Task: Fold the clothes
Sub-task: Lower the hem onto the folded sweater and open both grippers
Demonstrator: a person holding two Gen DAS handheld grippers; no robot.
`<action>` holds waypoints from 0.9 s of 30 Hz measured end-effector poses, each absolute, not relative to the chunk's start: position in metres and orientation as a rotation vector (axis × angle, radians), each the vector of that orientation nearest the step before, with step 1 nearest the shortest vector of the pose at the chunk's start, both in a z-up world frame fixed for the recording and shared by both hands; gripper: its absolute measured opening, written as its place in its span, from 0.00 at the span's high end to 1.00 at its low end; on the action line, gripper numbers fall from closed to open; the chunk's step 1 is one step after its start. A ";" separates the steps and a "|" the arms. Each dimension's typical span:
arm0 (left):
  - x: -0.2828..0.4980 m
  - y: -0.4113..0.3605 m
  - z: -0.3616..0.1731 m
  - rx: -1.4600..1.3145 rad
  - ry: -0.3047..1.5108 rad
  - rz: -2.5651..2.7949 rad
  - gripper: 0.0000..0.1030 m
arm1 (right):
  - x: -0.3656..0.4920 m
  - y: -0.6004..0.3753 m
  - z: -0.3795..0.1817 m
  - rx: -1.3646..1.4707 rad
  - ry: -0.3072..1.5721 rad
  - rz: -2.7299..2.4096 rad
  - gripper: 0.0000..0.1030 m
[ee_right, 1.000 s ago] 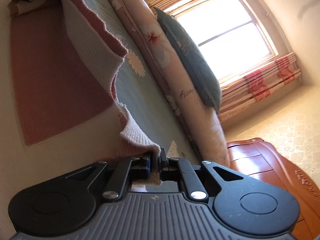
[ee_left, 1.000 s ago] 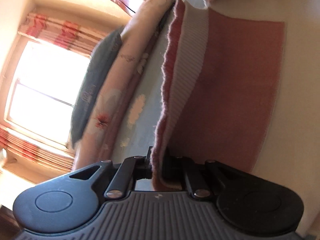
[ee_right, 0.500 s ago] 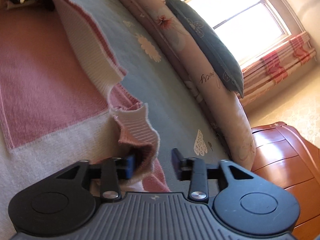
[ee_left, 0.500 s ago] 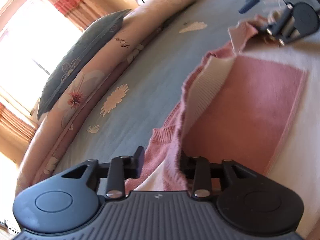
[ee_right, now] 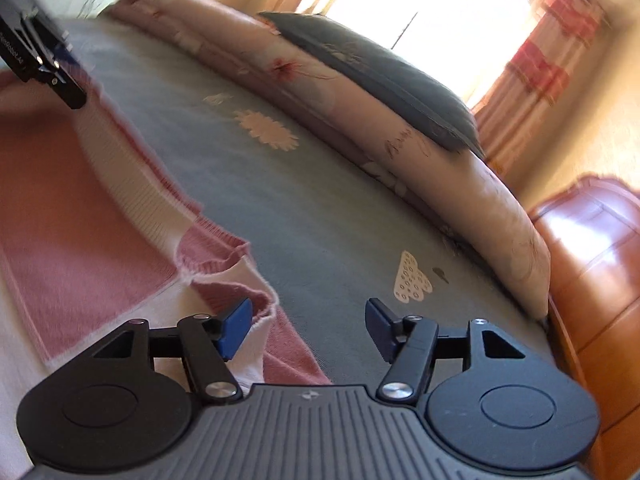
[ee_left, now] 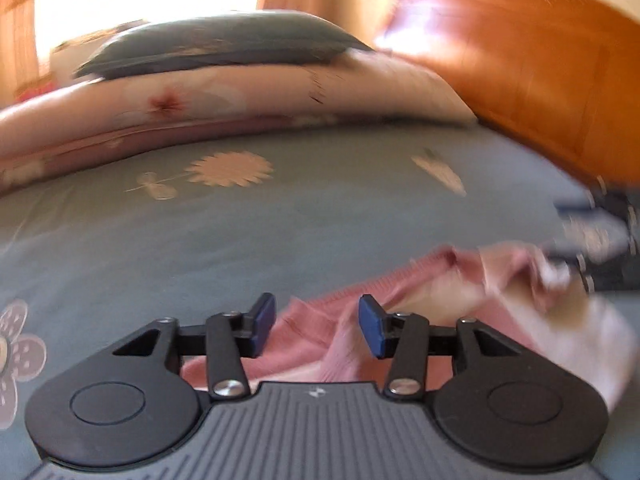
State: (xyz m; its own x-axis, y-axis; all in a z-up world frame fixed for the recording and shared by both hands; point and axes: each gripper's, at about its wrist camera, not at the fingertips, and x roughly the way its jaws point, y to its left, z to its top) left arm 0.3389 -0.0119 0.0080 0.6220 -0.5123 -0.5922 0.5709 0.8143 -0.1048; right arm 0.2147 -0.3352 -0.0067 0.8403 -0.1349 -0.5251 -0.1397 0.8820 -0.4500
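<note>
The left gripper is standing with its jaws apart, having just been opening, and the pink-and-cream knitted sweater is lying loose beneath them on the grey-blue flowered bedsheet. The right gripper is likewise spreading, its pads off the knit (a rumpled hem is lying beside its left pad). The sweater is looking soft, light and floppy; I'd be pinching it at the ribbed edge or a corner.

A home bedroom: bed, pillow, curtained window
</note>
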 end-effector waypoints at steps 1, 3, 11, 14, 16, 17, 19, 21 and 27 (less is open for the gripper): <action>0.342 -0.005 0.011 0.049 0.647 -0.617 0.42 | 0.213 -0.337 -0.006 -0.483 0.580 0.003 0.35; 0.346 0.005 0.017 0.007 0.633 -0.570 0.39 | 0.209 -0.339 -0.008 -0.471 0.585 -0.006 0.35; 0.292 0.015 0.008 0.255 0.615 -0.641 0.26 | 0.183 -0.354 -0.005 -0.359 0.595 0.060 0.33; 0.264 0.006 -0.009 0.461 0.608 -0.704 0.25 | 0.171 -0.354 -0.009 -0.349 0.610 0.123 0.32; 0.248 -0.002 -0.024 0.595 0.581 -0.703 0.25 | 0.170 -0.351 -0.016 -0.379 0.634 0.139 0.30; 0.243 -0.008 -0.031 0.660 0.569 -0.689 0.25 | 0.173 -0.349 -0.020 -0.396 0.652 0.135 0.30; 0.239 -0.018 -0.044 0.765 0.555 -0.660 0.25 | 0.179 -0.345 -0.028 -0.427 0.681 0.113 0.30; 0.240 -0.025 -0.051 0.811 0.536 -0.632 0.25 | 0.185 -0.345 -0.034 -0.441 0.690 0.076 0.30; 0.272 -0.006 -0.034 0.567 0.532 -0.517 0.25 | 0.197 -0.363 -0.034 -0.340 0.669 0.023 0.30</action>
